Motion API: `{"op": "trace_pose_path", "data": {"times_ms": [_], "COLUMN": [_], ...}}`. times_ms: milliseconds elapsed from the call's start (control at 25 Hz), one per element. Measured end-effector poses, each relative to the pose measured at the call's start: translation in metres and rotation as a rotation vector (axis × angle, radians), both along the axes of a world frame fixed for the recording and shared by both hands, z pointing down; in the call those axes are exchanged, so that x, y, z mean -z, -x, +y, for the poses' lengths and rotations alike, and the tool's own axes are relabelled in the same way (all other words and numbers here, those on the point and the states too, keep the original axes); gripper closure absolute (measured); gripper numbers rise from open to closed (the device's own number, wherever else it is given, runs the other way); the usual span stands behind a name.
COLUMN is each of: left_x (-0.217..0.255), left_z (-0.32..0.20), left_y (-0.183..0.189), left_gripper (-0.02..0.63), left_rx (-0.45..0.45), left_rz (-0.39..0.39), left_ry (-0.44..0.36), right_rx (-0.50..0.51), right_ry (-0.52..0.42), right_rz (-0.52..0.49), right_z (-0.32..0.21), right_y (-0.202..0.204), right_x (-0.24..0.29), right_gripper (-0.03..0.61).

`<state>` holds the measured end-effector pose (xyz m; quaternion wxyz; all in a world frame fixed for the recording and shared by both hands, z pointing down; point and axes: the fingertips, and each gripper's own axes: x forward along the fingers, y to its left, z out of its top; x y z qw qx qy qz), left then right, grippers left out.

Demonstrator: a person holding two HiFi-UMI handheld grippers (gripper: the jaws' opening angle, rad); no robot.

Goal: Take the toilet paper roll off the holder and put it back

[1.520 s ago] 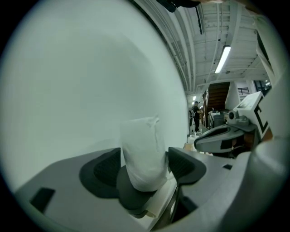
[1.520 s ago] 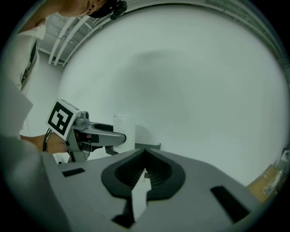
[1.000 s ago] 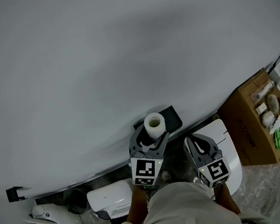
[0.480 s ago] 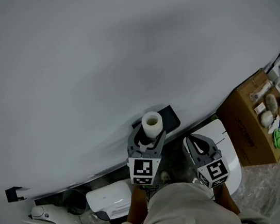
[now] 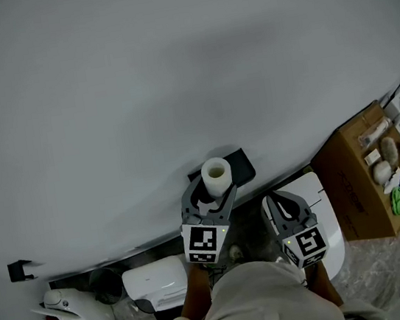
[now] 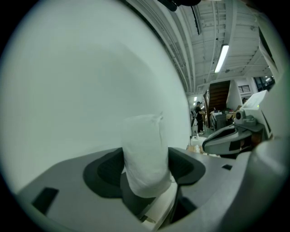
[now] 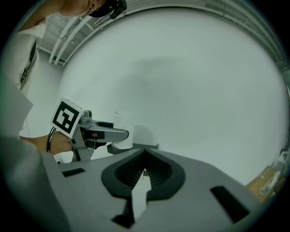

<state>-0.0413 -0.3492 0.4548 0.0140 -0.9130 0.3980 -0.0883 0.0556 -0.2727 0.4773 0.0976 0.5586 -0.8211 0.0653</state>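
Now my left gripper [image 5: 213, 194] pinches the toilet paper roll [image 5: 216, 175] upright between its fingers [image 6: 102, 174], just before the black holder [image 5: 240, 164] edge on the white wall [image 5: 174, 85]. My right gripper [image 7: 144, 170], fingers pressed together on nothing, hangs apart at the right, with open room between.

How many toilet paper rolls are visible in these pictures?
1: the toilet paper roll stands between the jaws of the left hand-held gripper, by the wall. Others may be hidden.

2 claws (L [image 5: 215, 190], R [image 5: 272, 199]), 1 TP roll [image 5: 216, 171], 1 holder [image 5: 240, 163], 1 box [image 5: 353, 186].
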Motion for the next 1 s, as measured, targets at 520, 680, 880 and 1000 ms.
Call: {"op": "trace_pose_path", "data": {"times_ms": [520, 680, 880, 1000], "left_x": [0.028, 0.035, 0.039, 0.039], "left_z": [0.028, 0.043, 0.063, 0.074], "left_y": [0.007, 0.013, 0.016, 0.018], "left_gripper": [0.306, 0.307, 0.306, 0.307], "left_rx": [0.063, 0.09, 0.128, 0.152], "left_rz": [0.011, 0.014, 0.015, 0.012], "left_ry": [-0.064, -0.081, -0.094, -0.098], "right_rx": [0.069, 0.1, 0.142, 0.168], "right_ry": [-0.04, -0.061, -0.067, -0.073], "right_rz": [0.0, 0.001, -0.005, -0.007], "right_z": [0.01, 0.017, 0.027, 0.033], "right_y": [-0.003, -0.001, 0.0, 0.001], "right_x": [0.016, 0.02, 0.024, 0.026], "right_gripper": [0.581, 0.581, 0.581, 0.581]}}
